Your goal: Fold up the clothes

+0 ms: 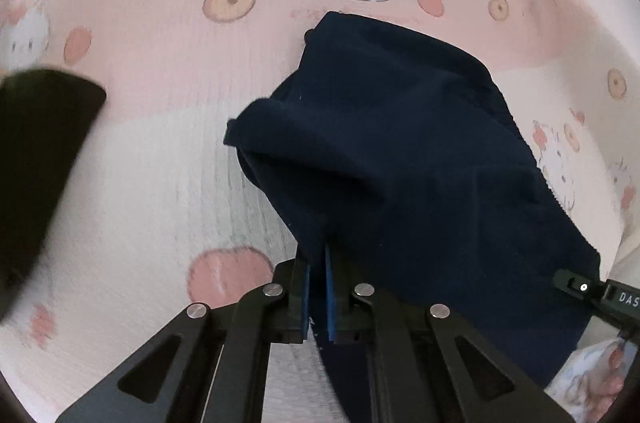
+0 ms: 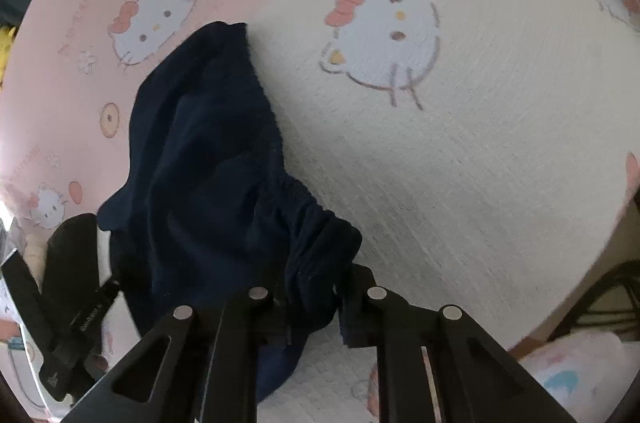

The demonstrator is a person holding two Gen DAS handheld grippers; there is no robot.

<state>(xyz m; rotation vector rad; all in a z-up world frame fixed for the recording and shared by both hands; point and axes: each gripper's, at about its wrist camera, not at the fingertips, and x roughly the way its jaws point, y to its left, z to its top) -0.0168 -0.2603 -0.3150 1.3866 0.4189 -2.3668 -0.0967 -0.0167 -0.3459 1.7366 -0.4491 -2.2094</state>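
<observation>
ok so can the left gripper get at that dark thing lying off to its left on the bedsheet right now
Probably not yet. The left gripper is shut on the navy garment, so it has no free jaws. The sheet between it and the dark object looks clear, though.

garment [image 1: 400, 151]: on the sheet [image 1: 160, 163], hanging from both grippers
left gripper [image 1: 318, 287]: at its near edge
right gripper [image 2: 312, 297]: at its gathered band
dark object [image 1: 36, 159]: left of garment
</observation>
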